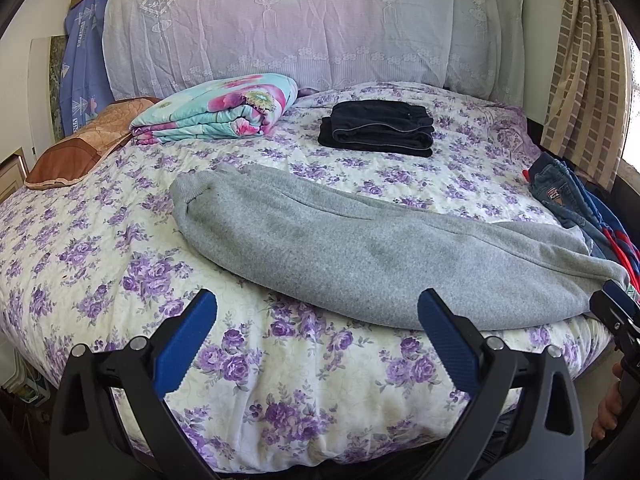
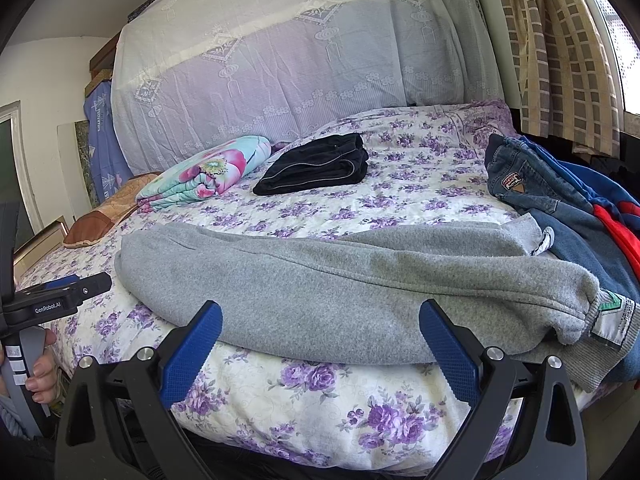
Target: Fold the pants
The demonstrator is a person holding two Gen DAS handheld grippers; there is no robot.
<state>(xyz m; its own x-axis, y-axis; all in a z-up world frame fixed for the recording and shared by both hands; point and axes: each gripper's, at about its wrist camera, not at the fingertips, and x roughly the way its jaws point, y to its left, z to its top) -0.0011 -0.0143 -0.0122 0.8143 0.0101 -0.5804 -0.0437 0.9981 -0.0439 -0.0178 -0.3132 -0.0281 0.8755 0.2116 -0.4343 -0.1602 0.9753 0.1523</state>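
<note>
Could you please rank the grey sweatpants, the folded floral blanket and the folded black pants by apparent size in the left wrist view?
1. Grey sweatpants, though nearest the camera.
2. Folded floral blanket.
3. Folded black pants, only slightly smaller than the blanket.

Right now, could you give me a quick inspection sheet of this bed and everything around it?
Surface: bed with purple-flowered quilt.
Job's things: grey sweatpants lying lengthwise near the front edge, apparently already folded leg over leg; black pants folded further back.
Clutter: jeans and other clothes piled at the right; floral blanket folded, brown pillow at the left.
Grippers: left gripper and right gripper, jaws open, holding nothing, short of the sweatpants.
Cables: nothing seen.
Surroundings: lace-draped headboard, checked curtain by a window.
</note>
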